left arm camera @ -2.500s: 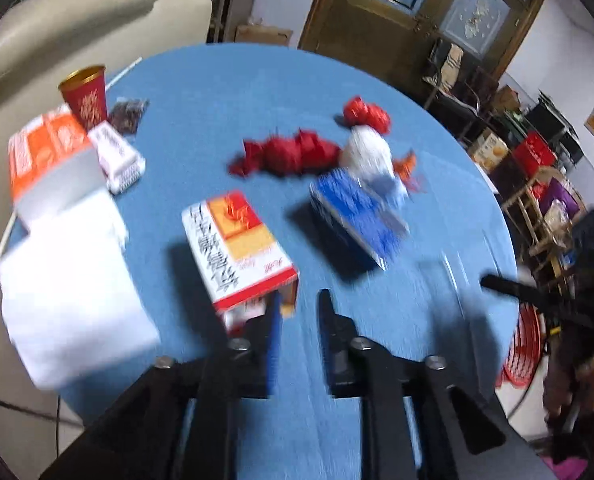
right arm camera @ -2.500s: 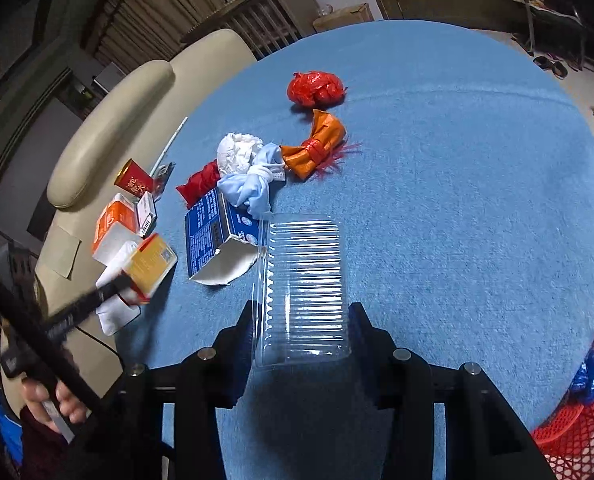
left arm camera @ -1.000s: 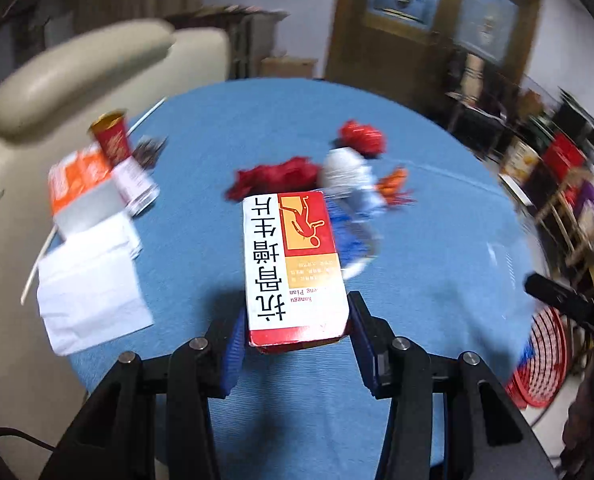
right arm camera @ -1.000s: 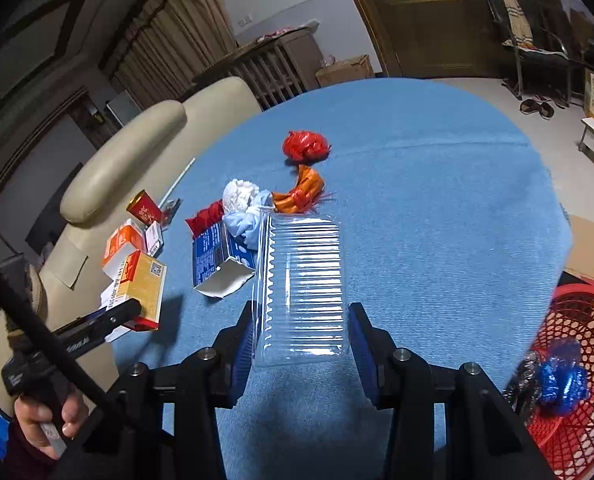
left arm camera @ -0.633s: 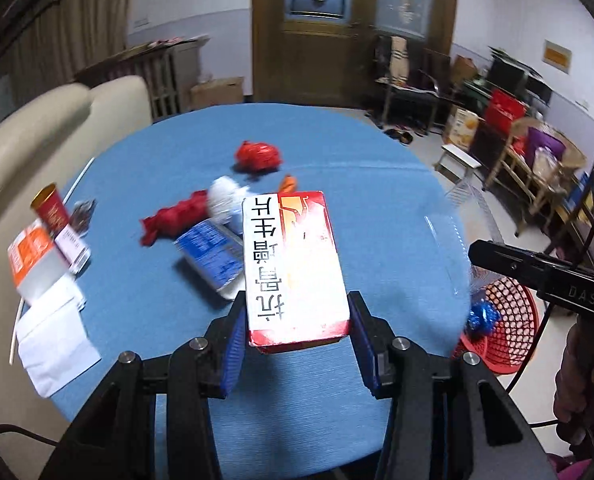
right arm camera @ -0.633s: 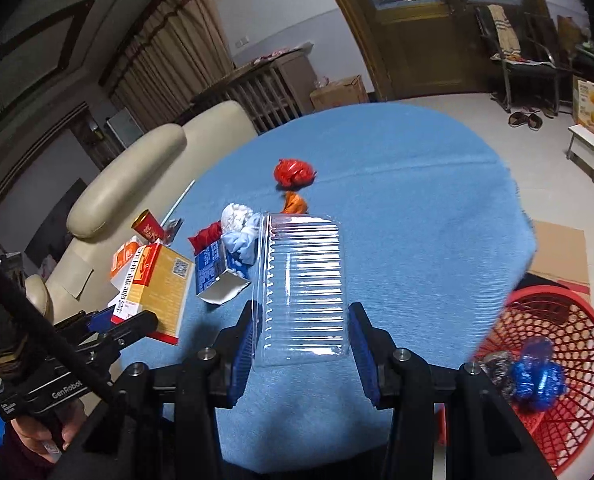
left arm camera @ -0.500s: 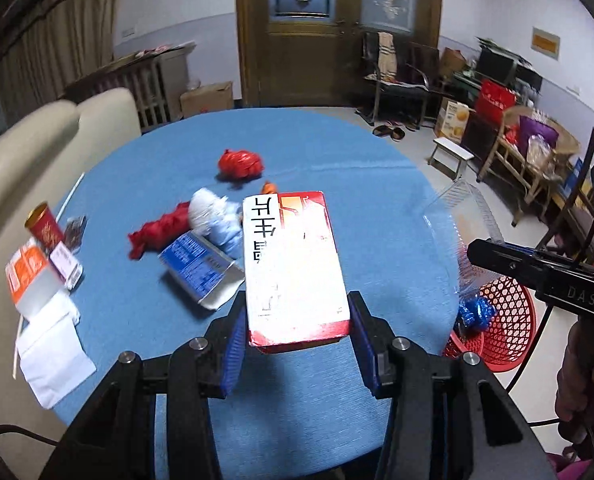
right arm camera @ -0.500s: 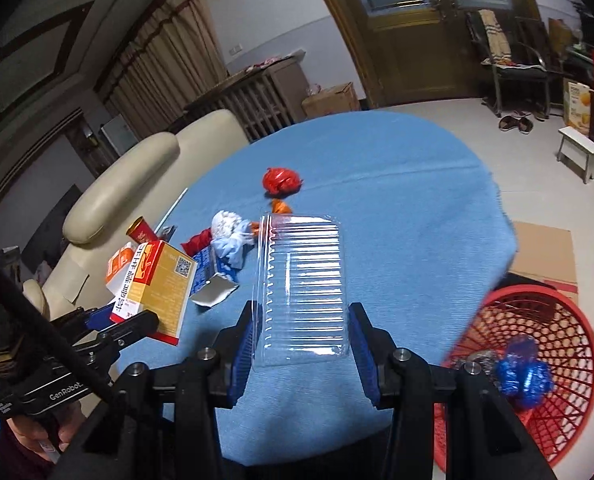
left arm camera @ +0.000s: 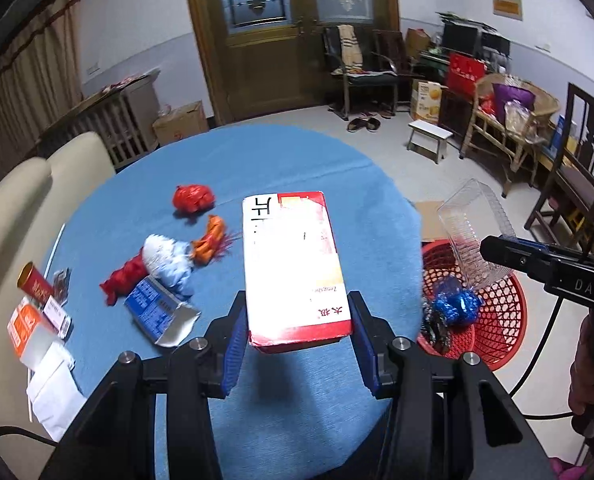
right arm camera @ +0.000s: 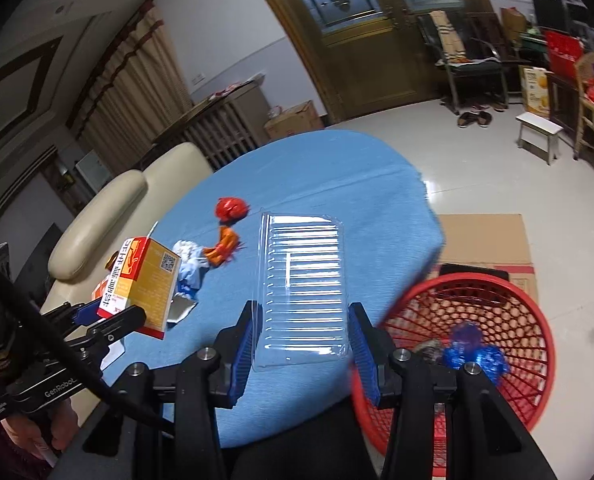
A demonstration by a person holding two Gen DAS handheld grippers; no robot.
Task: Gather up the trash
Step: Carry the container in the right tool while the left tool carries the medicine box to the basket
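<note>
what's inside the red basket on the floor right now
The red basket holds crumpled shiny blue wrappers and a darker wrapper beside them. The right gripper covers its near side, so anything there is hidden.

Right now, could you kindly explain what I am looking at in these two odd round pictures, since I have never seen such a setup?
There is no robot here: a person holds a two-finger gripper in each hand, and a fisheye camera on each looks forward along its fingers. One picture comes from the left gripper, which is shut on a red and white carton. The other comes from the right gripper, shut on a clear plastic tray. Each camera also catches the other tool at its edge. Below lies a round table with a blue cloth, bearing crumpled red wrappers, an orange wrapper, a white and blue wad and an opened blue carton. On the floor beside the table stands a red basket already holding blue foil.
</note>
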